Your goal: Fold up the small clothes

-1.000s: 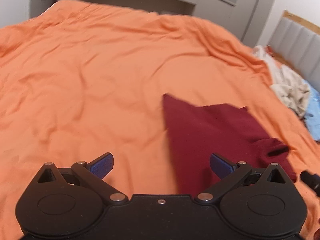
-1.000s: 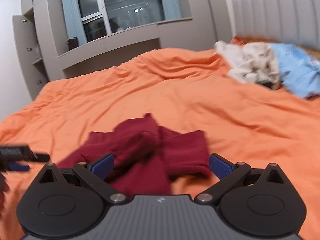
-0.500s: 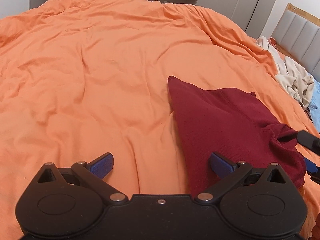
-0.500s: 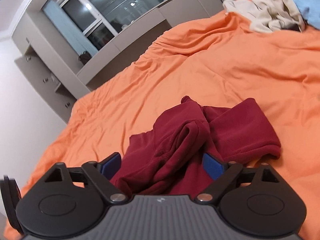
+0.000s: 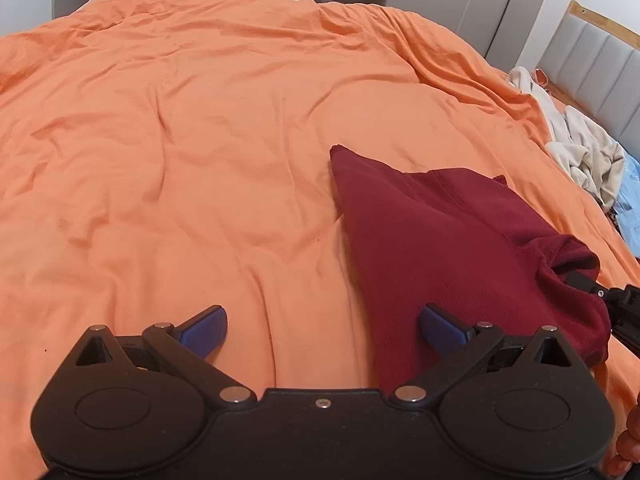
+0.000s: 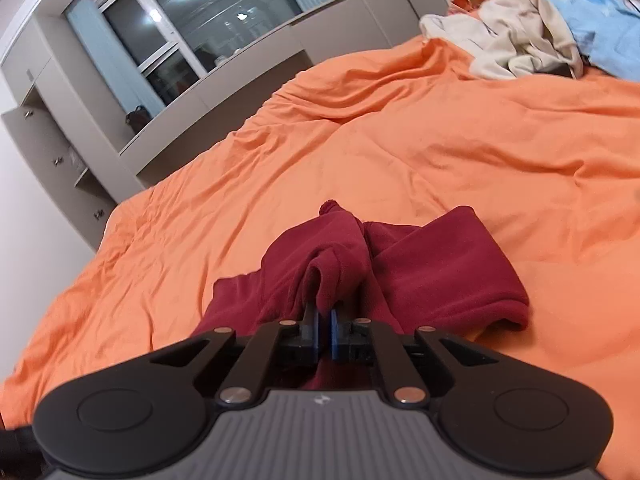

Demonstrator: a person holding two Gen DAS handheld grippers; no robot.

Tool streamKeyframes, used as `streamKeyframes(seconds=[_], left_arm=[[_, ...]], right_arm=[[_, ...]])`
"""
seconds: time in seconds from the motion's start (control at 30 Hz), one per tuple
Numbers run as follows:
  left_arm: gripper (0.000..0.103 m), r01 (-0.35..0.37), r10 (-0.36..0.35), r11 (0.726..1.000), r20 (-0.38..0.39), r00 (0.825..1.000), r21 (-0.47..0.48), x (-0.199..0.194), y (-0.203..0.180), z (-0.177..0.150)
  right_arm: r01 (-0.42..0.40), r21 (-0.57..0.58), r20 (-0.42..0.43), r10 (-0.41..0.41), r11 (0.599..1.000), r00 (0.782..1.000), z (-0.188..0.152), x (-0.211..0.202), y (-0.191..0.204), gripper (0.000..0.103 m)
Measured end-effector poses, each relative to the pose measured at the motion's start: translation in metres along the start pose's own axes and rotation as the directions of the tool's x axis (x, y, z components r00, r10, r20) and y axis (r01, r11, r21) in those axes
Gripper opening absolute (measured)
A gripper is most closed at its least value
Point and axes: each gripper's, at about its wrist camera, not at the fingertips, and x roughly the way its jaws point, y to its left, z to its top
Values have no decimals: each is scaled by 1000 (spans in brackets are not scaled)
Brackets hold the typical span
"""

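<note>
A bunched fold of the maroon garment [image 6: 400, 272] is pinched between the closed jaws of the right gripper [image 6: 323, 330]; the rest is spread just ahead on the orange bed cover [image 6: 440, 152]. The jaws of the left gripper [image 5: 323, 326] are held wide apart with nothing gripped, the garment's edge lying by the right-hand jaw. The fold would best be lifted slowly so that layers are drawn apart, not dragged. No writing can be read.

A garment [image 5: 452, 248] lies on the bed cover [image 5: 200, 140], right of the middle in the left wrist view. A clothes heap [image 6: 532, 36] sits far behind it by the headboard [image 5: 596, 64].
</note>
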Motion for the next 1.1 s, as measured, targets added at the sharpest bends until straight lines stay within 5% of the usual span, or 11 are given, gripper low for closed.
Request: streamKeyframes(seconds=[0.27,0.43,0.63,0.87,1.1], left_arm=[[103,11,-11,999,-12,1000,50,4,0,-10],[103,8,-7,999,-13,1000,50,5,0,-9],[103,6,-6,999,-12,1000,50,5,-1,-9],[103,2,-2,999,-13,1000,49,6,-2,-10],[103,1,0,999,-12,1000,47,6,-2,-10]], right_arm=[[-30,-17,-25,30,999,999,-5,-9,-8,10],[-85,39,-9,85,996,996,4,-9,-13,49],[-94,88,25,92,992,995,16,-4,-13,73],[-82,176,1,83,981,997,34,20,-20,67],[-12,179,-43,20,984,999,32,41,-21,31]])
